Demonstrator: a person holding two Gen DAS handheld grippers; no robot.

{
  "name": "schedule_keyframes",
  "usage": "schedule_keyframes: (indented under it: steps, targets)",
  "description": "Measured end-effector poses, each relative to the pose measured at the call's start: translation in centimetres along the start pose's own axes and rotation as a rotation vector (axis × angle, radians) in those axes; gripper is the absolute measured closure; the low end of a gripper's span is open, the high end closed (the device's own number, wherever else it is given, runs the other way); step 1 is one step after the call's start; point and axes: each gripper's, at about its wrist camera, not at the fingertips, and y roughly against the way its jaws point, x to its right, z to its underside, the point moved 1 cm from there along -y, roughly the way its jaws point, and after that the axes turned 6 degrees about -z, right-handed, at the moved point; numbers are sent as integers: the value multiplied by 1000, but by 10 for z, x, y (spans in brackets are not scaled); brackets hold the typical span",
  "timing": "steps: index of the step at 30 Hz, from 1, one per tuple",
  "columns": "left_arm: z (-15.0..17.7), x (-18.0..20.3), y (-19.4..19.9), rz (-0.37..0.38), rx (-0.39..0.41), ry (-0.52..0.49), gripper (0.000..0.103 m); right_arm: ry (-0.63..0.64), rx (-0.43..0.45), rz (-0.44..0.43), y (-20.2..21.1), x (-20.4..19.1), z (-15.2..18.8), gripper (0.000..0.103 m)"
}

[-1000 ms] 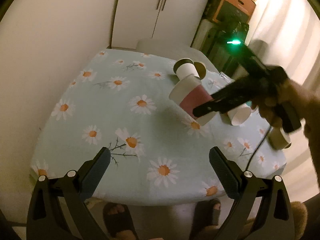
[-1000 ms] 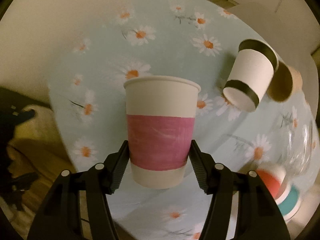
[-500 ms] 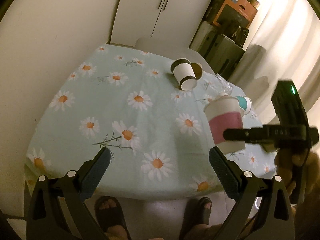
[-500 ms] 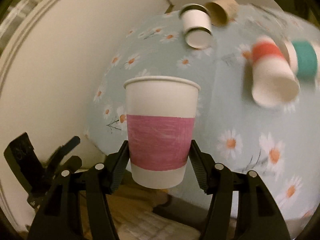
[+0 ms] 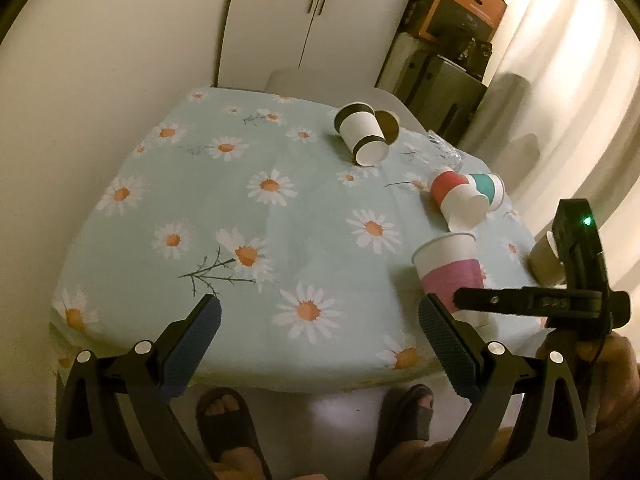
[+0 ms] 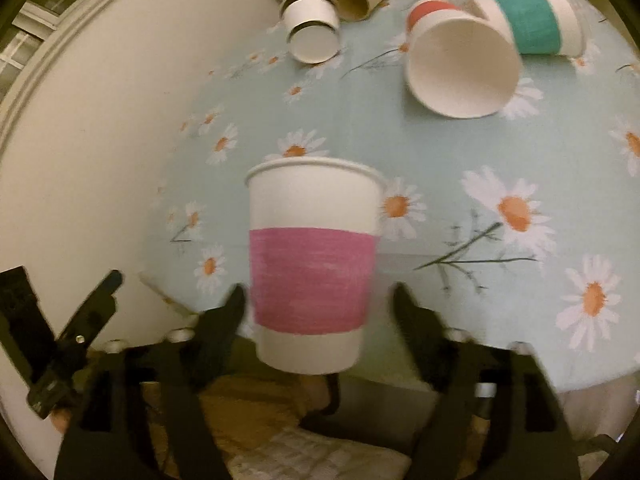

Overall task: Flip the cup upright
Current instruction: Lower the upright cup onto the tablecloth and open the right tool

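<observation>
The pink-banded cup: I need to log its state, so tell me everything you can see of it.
The pink-banded cup looks like white paper with a wide pink band round its middle and a rolled rim. It is upright, mouth up, near the table's front right edge. The right gripper's fingers flank it with small gaps in the blurred wrist view, so contact is uncertain.

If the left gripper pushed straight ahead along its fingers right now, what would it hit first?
Most likely the daisy tablecloth: the open left gripper points at bare cloth, with the pink-banded cup off to its right. Depth is uncertain.
</observation>
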Motion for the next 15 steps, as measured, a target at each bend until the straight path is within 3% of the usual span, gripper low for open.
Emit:
schedule_keyframes:
  steps: [15]
  targets:
    - [8,13,-10,-60,-8,-51,7,-15,47,-98,22,3,12,22]
